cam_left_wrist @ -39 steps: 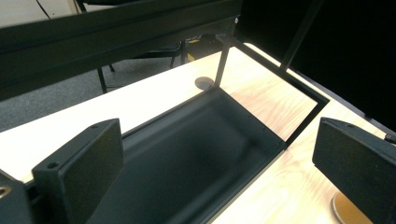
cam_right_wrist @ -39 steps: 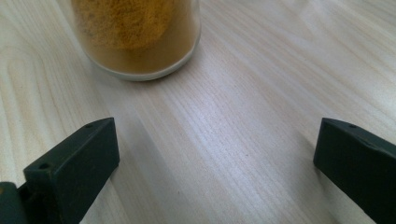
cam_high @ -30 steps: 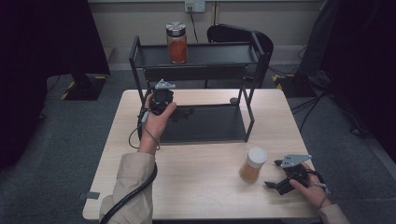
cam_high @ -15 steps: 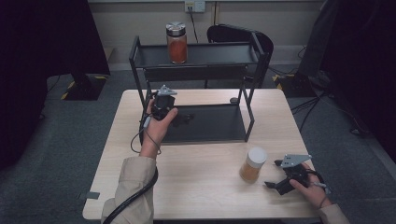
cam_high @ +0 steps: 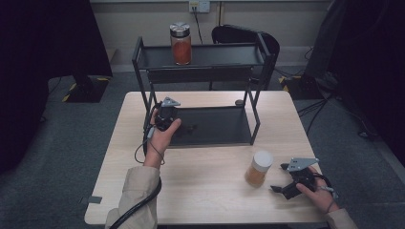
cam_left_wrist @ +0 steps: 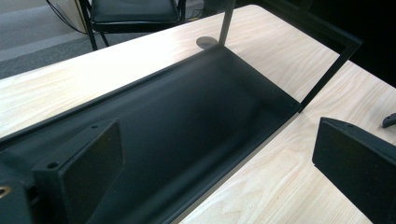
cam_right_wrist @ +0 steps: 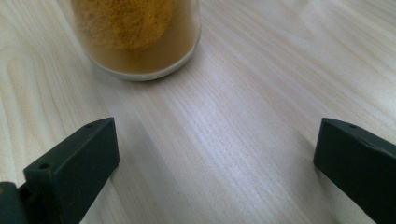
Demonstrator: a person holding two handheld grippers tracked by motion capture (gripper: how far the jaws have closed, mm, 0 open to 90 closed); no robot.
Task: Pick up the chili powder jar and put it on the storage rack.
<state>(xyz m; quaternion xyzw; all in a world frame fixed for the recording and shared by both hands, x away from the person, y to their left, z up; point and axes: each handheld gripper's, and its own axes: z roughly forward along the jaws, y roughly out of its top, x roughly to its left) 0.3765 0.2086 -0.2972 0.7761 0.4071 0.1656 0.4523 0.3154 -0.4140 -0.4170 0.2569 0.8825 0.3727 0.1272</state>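
The right gripper [cam_high: 282, 179] rests on the pale wooden table [cam_high: 205, 191], jaws spread wide and holding nothing. The small glass jar of yellow-brown powder with a white lid [cam_high: 258, 168] stands just beside it (not touching). The left gripper [cam_left_wrist: 215, 154], also wide open and empty, hovers over the black metal rack's bottom shelf [cam_left_wrist: 187, 121].

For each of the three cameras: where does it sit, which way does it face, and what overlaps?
High view: above the person's side, facing forward and down on the table; both forearms, left gripper, right gripper.
Left gripper view: on the left gripper, open, facing the rack's lower shelf.
Right gripper view: on the right gripper, open, facing the yellow-powder jar.
Shared: jar, shelf.
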